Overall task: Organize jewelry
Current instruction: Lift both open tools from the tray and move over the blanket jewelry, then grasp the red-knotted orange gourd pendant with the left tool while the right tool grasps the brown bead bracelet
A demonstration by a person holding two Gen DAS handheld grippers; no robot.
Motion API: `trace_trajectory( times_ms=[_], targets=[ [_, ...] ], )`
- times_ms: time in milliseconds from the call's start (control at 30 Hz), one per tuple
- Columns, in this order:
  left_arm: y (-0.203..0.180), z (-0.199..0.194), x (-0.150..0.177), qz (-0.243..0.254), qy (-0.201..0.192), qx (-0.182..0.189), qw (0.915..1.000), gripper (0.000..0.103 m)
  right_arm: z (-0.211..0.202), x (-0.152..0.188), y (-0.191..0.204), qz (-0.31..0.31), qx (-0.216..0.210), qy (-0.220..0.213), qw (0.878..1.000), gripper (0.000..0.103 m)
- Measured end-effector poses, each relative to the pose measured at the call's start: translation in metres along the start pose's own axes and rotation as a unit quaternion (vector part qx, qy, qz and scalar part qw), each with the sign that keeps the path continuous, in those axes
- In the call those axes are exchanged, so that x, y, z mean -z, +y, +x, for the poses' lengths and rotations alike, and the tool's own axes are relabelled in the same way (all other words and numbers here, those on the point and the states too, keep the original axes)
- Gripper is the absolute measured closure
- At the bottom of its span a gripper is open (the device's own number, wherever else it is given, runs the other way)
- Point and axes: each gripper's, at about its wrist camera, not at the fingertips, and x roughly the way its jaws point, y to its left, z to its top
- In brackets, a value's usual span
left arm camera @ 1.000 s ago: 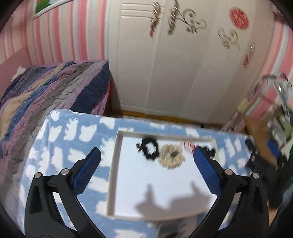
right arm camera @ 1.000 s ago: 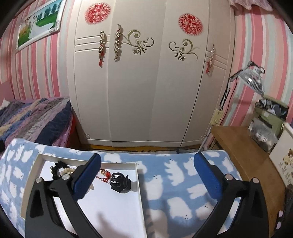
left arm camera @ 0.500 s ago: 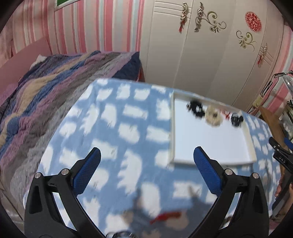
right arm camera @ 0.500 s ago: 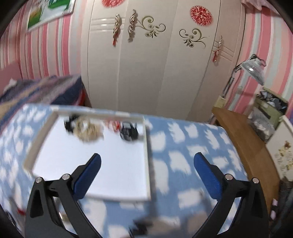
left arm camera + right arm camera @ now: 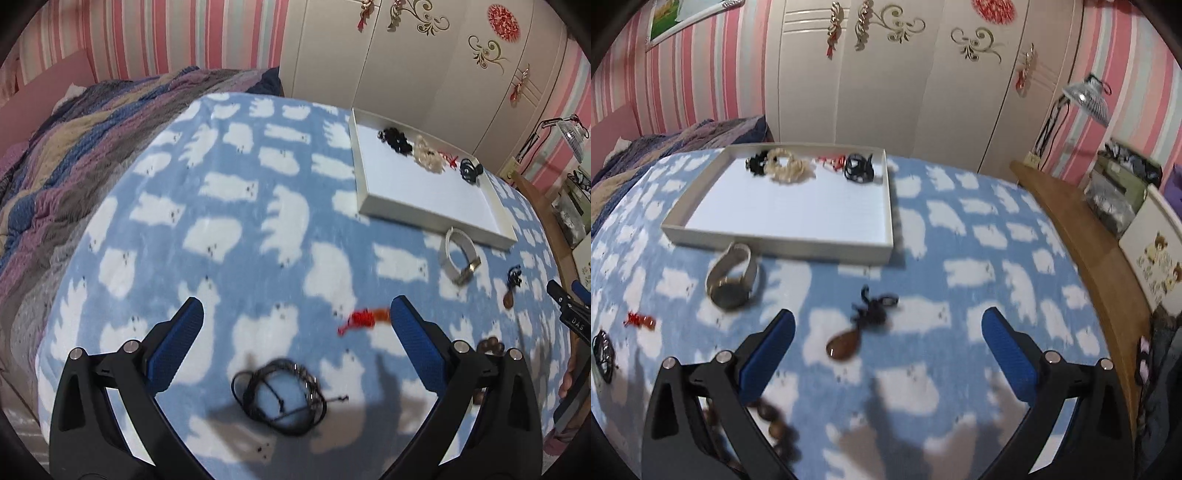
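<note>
A white tray [image 5: 888, 206] [image 5: 360, 173] on the blue bear-print blanket holds a black scrunchie [image 5: 755, 164], a beige scrunchie [image 5: 788, 170], a red charm [image 5: 831, 162] and a black hair clip [image 5: 858, 168]. Loose on the blanket lie a watch [image 5: 733, 277] [image 5: 458, 254], a brown pendant on black cord [image 5: 858, 328] [image 5: 511, 288], a red charm [image 5: 364, 319] [image 5: 639, 320], a black cord bracelet [image 5: 280, 395] [image 5: 602, 354] and brown beads [image 5: 775, 424]. My left gripper [image 5: 295, 325] is open above the black bracelet. My right gripper [image 5: 886, 332] is open above the pendant.
A bed with a striped quilt [image 5: 74, 147] lies to the left. A white wardrobe [image 5: 905, 92] stands behind. A wooden desk [image 5: 1089, 251] with a lamp [image 5: 1086, 99] and boxes is to the right.
Both grippers have pulled back and tilted down from the tray. The loose jewelry on the near blanket has come into view. Both stay open.
</note>
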Motion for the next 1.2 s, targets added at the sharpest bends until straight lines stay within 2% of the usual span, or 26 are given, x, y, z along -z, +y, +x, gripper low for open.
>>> trace_trajectory(
  times_ms=[333,500,700,833,1200],
  targets=[
    [0.004,0.008,0.034,0.008,0.017,0.019,0.9996,0.003,-0.005,0.043,-0.004,0.024,-0.006,0.014,1.0,0.002],
    [0.002,0.013,0.044,0.015,0.031,0.021,0.9992,0.003,-0.003,0.05,-0.007,0.032,0.004,0.025,0.999,0.002],
    [-0.001,0.011,0.051,0.033,0.034,0.024,0.9986,0.003,-0.011,0.054,-0.007,0.014,0.017,0.027,0.999,0.002],
    [-0.004,0.01,0.054,0.04,0.038,0.032,0.998,0.003,-0.013,0.058,-0.01,0.017,0.001,0.035,0.999,0.002],
    [-0.005,0.01,0.055,0.042,0.036,0.033,0.9979,0.003,-0.006,0.063,-0.011,0.014,0.001,0.044,0.999,0.002]
  ],
)
